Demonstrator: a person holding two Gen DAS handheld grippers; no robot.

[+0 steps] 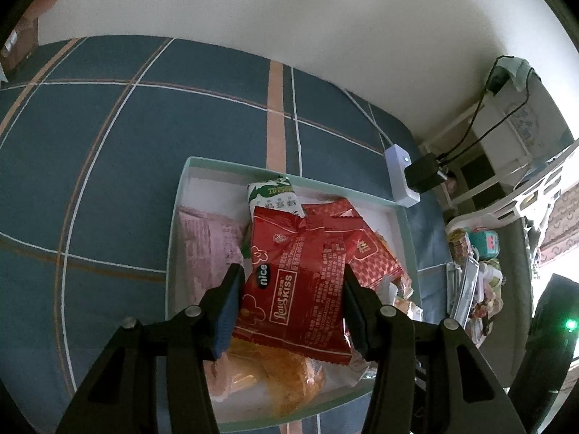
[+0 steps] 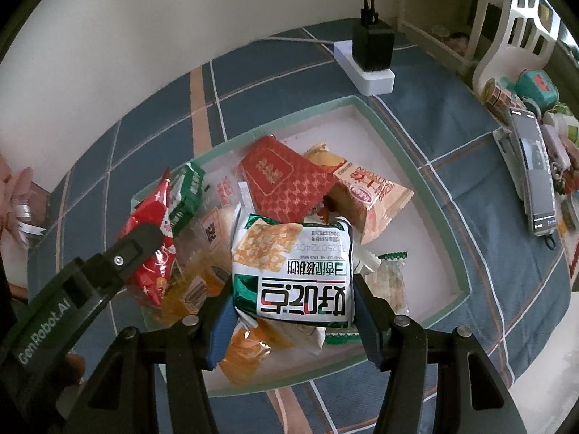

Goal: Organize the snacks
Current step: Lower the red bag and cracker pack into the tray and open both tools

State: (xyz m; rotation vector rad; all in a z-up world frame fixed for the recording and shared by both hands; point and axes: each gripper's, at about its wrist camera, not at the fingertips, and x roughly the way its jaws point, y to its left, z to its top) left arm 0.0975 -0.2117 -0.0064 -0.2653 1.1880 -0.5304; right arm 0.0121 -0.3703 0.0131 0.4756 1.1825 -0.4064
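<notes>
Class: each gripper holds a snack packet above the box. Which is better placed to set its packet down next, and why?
Probably the right gripper: its white cracker packet hangs over the box's bare floor. The left gripper's red packet hangs over piled snacks.

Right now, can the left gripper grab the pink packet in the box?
Probably not yet: the left gripper is shut on the red Kiss packet, which covers part of the pink packet beside it.

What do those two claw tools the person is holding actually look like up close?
Both are matte black plastic. The left gripper and right gripper each have two angular fingers lined with blue pads, joined by linkage arms with round silver pivot pins and triangular cut-outs. Seen from the right wrist view, the left tool's body carries white "GenRobot.AI" lettering. No cables or sleeves are visible on either.
</notes>
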